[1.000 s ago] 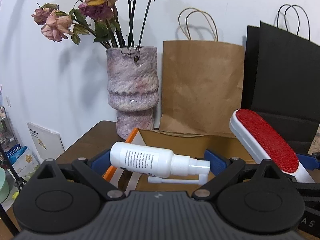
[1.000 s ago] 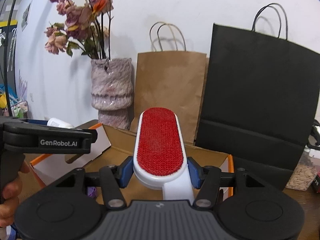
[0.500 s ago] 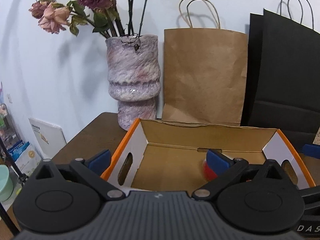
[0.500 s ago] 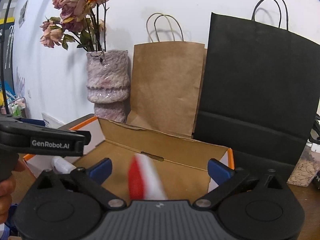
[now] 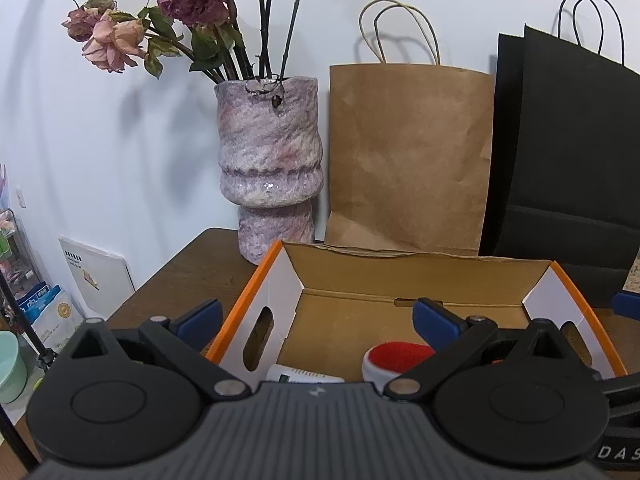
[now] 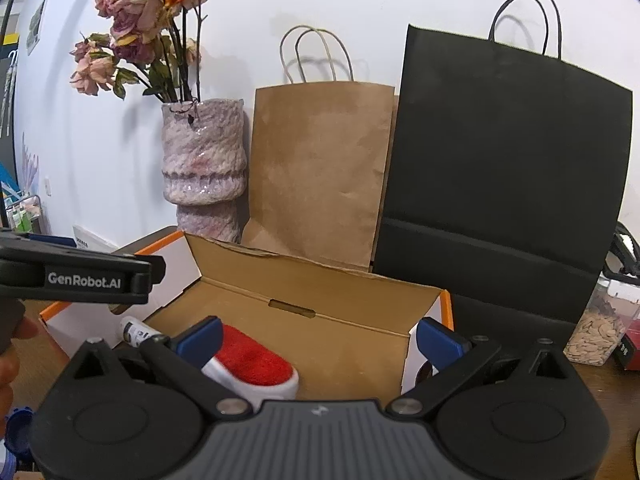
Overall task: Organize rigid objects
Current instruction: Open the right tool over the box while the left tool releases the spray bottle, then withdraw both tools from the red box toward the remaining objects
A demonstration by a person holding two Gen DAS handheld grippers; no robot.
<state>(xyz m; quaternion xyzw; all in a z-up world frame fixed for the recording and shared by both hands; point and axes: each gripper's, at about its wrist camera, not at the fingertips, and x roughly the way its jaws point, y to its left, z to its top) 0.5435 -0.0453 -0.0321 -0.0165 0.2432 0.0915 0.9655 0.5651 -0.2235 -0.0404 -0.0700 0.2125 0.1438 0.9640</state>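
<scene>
An open cardboard box [image 5: 404, 280] with orange edges and white end walls sits on the brown table. On its floor lie a white lint brush with a red pad [image 5: 394, 354] [image 6: 252, 360] and a white spray bottle [image 5: 298, 375] [image 6: 136, 330], side by side and partly hidden by the gripper bodies. My left gripper [image 5: 318, 314] hangs above the box's near side, open and empty. My right gripper [image 6: 320, 338] is also open above the box, with nothing between its blue pads. The left gripper's body [image 6: 80, 278] shows at the left of the right wrist view.
Behind the box stand a mottled pink vase [image 5: 270, 168] of dried roses, a brown paper bag [image 5: 408, 160] and a black paper bag [image 6: 504, 176]. A clear jar of seeds [image 6: 596, 330] sits at the right. The table's left edge [image 5: 160, 276] drops to clutter on the floor.
Both grippers have opened. The spray bottle fell from the left one and the lint brush from the right one, and both now lie in the box.
</scene>
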